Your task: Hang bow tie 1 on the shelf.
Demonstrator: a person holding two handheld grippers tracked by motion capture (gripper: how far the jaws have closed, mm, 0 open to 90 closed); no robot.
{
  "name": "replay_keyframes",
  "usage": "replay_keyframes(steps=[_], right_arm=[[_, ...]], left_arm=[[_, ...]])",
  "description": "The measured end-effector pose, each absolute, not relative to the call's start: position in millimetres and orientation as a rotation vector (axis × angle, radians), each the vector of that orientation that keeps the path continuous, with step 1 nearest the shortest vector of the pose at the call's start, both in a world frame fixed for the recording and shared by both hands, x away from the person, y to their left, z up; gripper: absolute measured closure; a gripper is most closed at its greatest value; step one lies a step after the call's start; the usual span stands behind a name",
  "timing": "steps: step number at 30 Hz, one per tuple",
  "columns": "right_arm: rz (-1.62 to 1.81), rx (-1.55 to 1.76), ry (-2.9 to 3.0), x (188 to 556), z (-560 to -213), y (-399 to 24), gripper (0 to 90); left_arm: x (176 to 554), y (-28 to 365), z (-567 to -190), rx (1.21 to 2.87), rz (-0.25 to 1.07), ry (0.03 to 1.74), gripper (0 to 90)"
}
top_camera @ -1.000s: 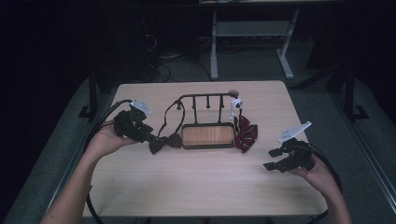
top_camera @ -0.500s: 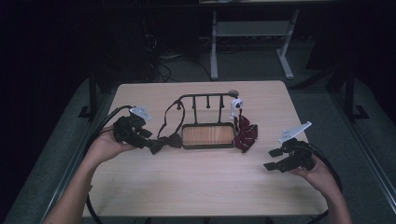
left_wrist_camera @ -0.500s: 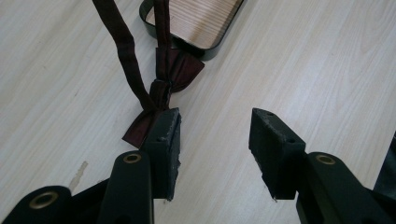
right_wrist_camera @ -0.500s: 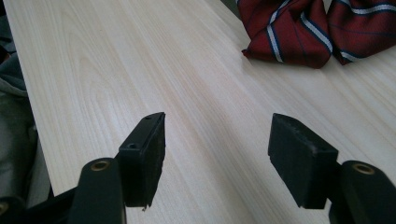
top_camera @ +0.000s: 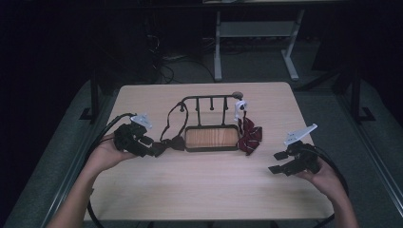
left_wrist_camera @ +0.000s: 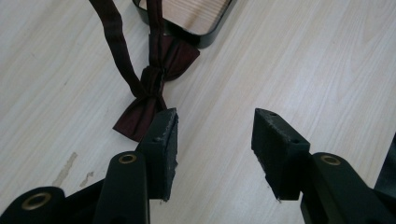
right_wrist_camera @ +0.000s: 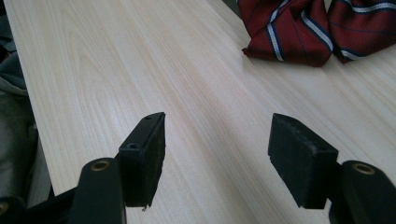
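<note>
A dark maroon bow tie (top_camera: pixel 175 142) lies on the table to the left of a black rack (top_camera: pixel 211 99), and its strap loops up to the rack. My left gripper (top_camera: pixel 158 150) is right beside it. In the left gripper view the jaws (left_wrist_camera: pixel 215 123) have just been opening; only bare wood is between them, and the bow tie (left_wrist_camera: pixel 149 100) lies against the tip of the left one. A red striped tie (top_camera: pixel 249 135) is bunched at the rack's right end. My right gripper (top_camera: pixel 280 162) stands open over bare table, short of the striped tie (right_wrist_camera: pixel 299 32).
The rack stands on a wooden tray base (top_camera: pixel 211 137) at mid-table, with a white clip (top_camera: pixel 241 104) on its right post. A cable trails from each gripper off the table's near corners. The table's right edge is close behind my right hand.
The left gripper's jaws have spread apart and no longer hold the bow tie, which stays on the table. The left hand has drifted slightly toward the near edge. The right hand has kept still.
</note>
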State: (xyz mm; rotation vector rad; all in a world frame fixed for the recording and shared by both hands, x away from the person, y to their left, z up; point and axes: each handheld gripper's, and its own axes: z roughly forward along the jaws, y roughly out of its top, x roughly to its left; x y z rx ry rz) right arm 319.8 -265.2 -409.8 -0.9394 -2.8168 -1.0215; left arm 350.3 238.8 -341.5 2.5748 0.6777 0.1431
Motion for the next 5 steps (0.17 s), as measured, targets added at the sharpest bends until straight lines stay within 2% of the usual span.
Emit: replay_keyframes(steps=[5], right_arm=[[-1.011,-0.933,-2.825,320.8,-411.7,-263.9,35.9]], left_arm=[[346.5,238.8,-345.5,2.578,0.146,0.671,50.3]])
